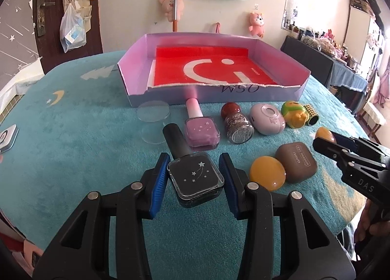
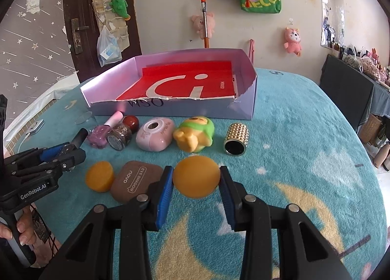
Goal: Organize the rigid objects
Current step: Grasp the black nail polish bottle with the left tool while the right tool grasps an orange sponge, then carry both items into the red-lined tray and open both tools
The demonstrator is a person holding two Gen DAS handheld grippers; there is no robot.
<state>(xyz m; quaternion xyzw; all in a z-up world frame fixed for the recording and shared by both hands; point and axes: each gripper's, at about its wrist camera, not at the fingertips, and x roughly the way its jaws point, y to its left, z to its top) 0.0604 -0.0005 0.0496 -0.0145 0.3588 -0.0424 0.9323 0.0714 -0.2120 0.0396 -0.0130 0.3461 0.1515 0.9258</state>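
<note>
Left tool (image 1: pixel 195 180): its blue pads are standing on both sides of the black bottle (image 1: pixel 195 178), near the square glass body; I cannot tell if they are already pressing it or are just beside it.
Black bottle: it is lying on the worktop (image 1: pixel 80 138) with the cap pointing to the box (image 1: pixel 212 96), just in front of the pink bottle (image 1: pixel 201 131).
Grip advice, left: I think the pads are needing the flat sides of the body, not the round cap, because the glass is looking smooth and may slip.
Right tool (image 2: pixel 196 180): the pads are touching the two sides of a yellow disc (image 2: pixel 196 180), so it seems clamped on it; the disc is between the fingers, just above the worktop or resting on it.
Grip advice, right: the disc edge is rounded, so holding it through the middle is looking safer.
Box: it is standing open behind the row of things; only a red sheet (image 1: pixel 212 68) is lying inside, none of the small things yet.
</note>
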